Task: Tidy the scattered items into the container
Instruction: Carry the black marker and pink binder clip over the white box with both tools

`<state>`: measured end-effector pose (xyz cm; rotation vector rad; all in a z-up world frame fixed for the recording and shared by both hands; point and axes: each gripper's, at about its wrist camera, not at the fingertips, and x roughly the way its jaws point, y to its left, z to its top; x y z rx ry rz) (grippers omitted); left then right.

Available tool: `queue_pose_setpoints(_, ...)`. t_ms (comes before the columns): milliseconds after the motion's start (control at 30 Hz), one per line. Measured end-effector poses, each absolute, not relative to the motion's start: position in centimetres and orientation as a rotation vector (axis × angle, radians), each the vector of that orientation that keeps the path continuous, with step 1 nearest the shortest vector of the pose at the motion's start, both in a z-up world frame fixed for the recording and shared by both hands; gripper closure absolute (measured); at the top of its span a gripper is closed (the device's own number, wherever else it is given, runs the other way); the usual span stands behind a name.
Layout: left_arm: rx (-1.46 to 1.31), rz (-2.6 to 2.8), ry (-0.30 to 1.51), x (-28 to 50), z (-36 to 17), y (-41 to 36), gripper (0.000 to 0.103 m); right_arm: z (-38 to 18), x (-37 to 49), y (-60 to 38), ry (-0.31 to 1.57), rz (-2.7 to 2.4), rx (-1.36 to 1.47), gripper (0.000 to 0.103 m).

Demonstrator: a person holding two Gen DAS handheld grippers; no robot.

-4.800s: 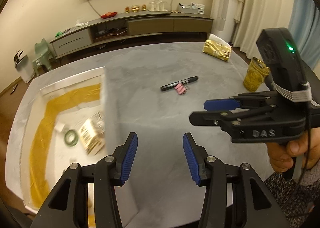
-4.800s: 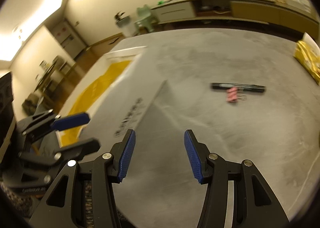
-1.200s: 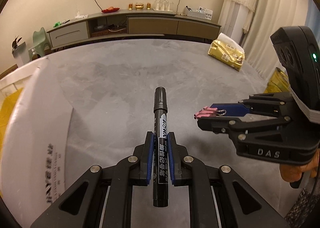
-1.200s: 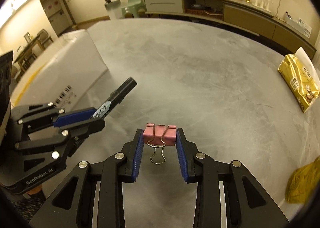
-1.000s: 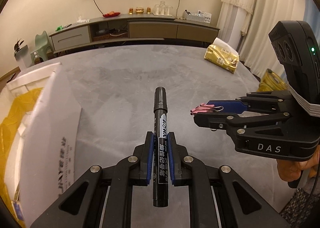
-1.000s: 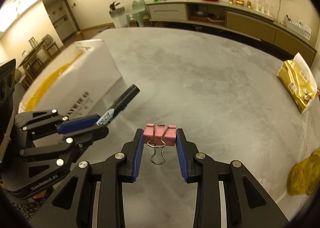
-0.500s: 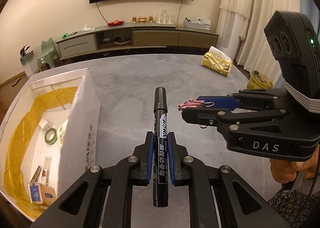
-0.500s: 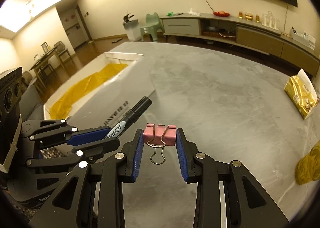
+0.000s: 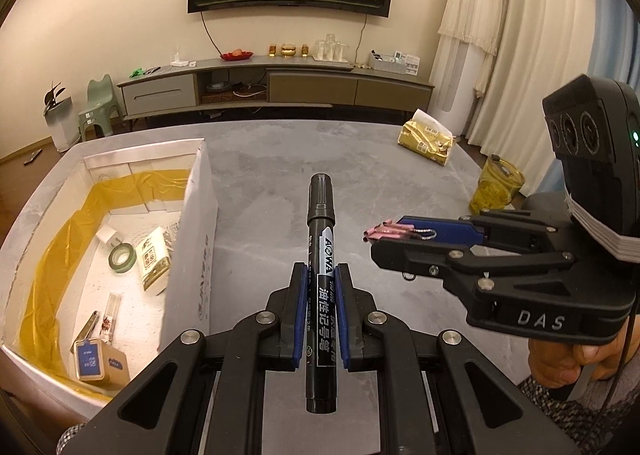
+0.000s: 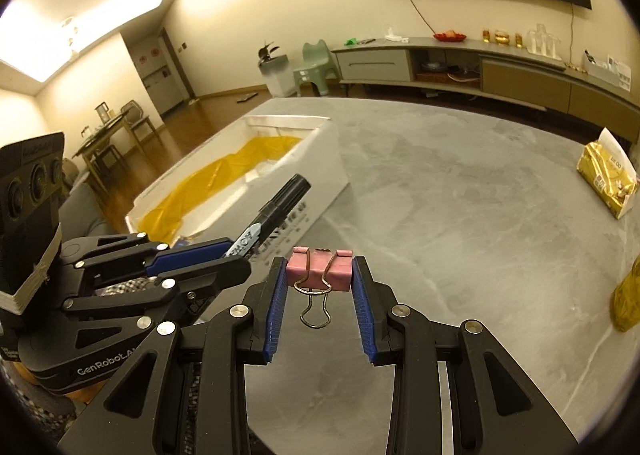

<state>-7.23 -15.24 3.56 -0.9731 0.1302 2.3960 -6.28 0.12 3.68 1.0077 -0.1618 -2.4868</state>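
**Marker and binder clip held above the grey surface beside the box**

The left gripper (image 9: 320, 311) had its blue fingers (image 9: 301, 311) closed tight on a black marker (image 9: 320, 255), gripping it around the middle of its barrel. The marker pointed forward along the fingers, cap end away from the camera, and its rear end stuck out behind the pads. In the right wrist view the same gripper (image 10: 236, 255) appeared at the left with the marker (image 10: 280, 203) angled up toward the box.

The right gripper (image 10: 320, 295) had its fingers (image 10: 276, 307) partly closed, pressing from both sides on a pink binder clip (image 10: 320, 269); the clip's wire handles hung down in the gap between them. In the left wrist view this gripper (image 9: 384, 239) reached in from the right, the clip (image 9: 394, 233) showing at its tip, and a hand (image 9: 568, 359) gripped its handle.

The white box (image 9: 198, 239), lined with yellow plastic, sat on the grey surface (image 9: 360, 183) to the left of both grippers. Inside lay a roll of green tape (image 9: 122, 258), a small white packet (image 9: 154, 261) and a blue-labelled carton (image 9: 98, 359). On the far right side of the surface stood a gold bag (image 9: 426, 139) and a yellow jar (image 9: 496, 185), well apart from the box.
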Motion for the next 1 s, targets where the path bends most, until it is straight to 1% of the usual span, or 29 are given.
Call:
queue_pose_setpoints(300, -0.947, 2.427, 0.085, -6.4, 4.8, -19.0, 0.089, 4.1, -4.4, -2.4, -0.166, -2.455, 1.003, 0.069)
queue_pose_setpoints(667, -0.94, 2.493, 0.043, -8.0, 6.1, -25.5, 0.089, 4.6, -4.6, -6.1, -0.145, -2.415, 1.015, 0.069)
queue_pose_setpoints(1000, -0.956, 2.544, 0.041, -10.2, 6.0, -30.9, 0.089, 5.7, -5.4, -10.6, -0.068, -2.376, 1.015, 0.069)
